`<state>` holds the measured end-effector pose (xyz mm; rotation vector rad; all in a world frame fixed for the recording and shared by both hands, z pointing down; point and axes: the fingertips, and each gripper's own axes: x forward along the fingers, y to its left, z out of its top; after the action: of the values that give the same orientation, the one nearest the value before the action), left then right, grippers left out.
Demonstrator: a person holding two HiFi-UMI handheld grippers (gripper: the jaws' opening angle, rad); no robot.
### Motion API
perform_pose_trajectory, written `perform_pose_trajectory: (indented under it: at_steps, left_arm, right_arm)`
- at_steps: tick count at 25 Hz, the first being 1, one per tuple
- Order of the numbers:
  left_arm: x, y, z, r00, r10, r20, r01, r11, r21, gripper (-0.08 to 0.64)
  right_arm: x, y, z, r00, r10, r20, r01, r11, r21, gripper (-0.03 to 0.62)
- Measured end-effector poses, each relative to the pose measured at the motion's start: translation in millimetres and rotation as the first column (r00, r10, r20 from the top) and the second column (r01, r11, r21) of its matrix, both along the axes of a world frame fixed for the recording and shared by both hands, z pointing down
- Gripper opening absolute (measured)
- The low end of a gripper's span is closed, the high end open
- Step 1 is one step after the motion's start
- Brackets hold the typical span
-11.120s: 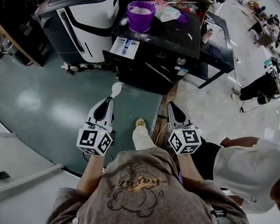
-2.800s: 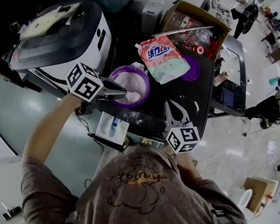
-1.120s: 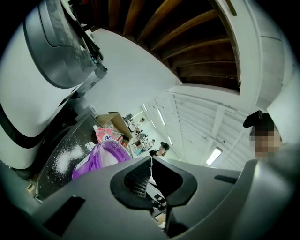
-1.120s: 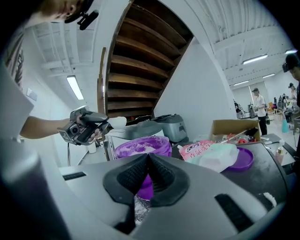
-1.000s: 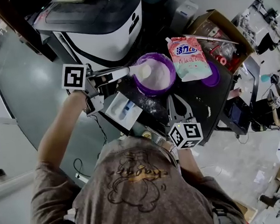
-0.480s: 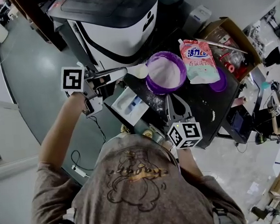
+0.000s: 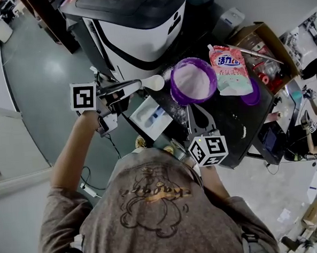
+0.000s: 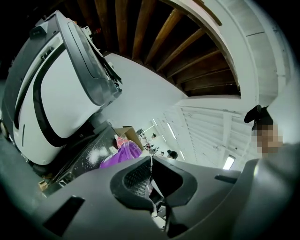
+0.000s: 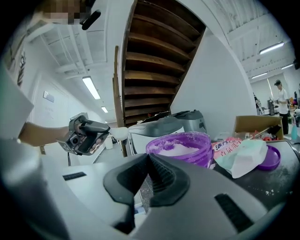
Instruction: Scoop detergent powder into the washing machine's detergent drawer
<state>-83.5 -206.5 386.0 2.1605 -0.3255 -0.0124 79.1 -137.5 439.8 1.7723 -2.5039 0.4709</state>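
My left gripper [image 7: 136,85] is shut on the handle of a white spoon [image 7: 155,82] heaped with powder. The spoon hangs just left of the purple tub [image 7: 193,81] of white powder, and up from the pulled-out white detergent drawer [image 7: 150,116] in the head view. In the left gripper view only a thin white edge of the handle [image 8: 151,165] shows between the shut jaws. My right gripper [image 7: 197,122] is shut and empty, low over the black washing machine top [image 7: 230,119], near the tub [image 9: 180,145]. The right gripper view shows the left gripper [image 9: 86,133] holding the spoon [image 9: 119,133].
A pink and white detergent bag [image 7: 230,69] lies right of the tub, partly over a purple lid [image 7: 252,96]. A large white and black machine [image 7: 136,23] stands behind. A cardboard box [image 7: 260,45] of clutter sits at the far right. Spilled powder dusts the black top.
The left gripper has carried the loaded spoon out of the tub and leftward past its rim. The right gripper has stayed in place.
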Motion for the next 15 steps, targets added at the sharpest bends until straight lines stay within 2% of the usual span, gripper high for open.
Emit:
perform_pose_trajectory:
  at_steps: [3, 12, 15]
  left_arm:
    - [-5.1, 3.6, 8.1, 1.000, -0.024, -0.009, 0.024, 1.000, -0.005, 0.023]
    - [-23.0, 13.3, 43.2, 0.995, -0.091, 0.036, 0.091, 0.996, 0.005, 0.023]
    - [-26.9, 18.7, 60.6, 0.993, -0.110, 0.044, 0.111, 0.994, -0.024, 0.023]
  right_arm:
    - [-3.5, -0.2, 2.4, 1.000, -0.009, -0.001, 0.009, 1.000, -0.005, 0.002]
    - [-14.9, 2.5, 10.6, 0.999, -0.035, -0.009, 0.035, 0.999, -0.024, 0.002]
    - [-17.7, 3.3, 13.5, 0.999, -0.042, -0.009, 0.041, 0.999, -0.030, 0.002]
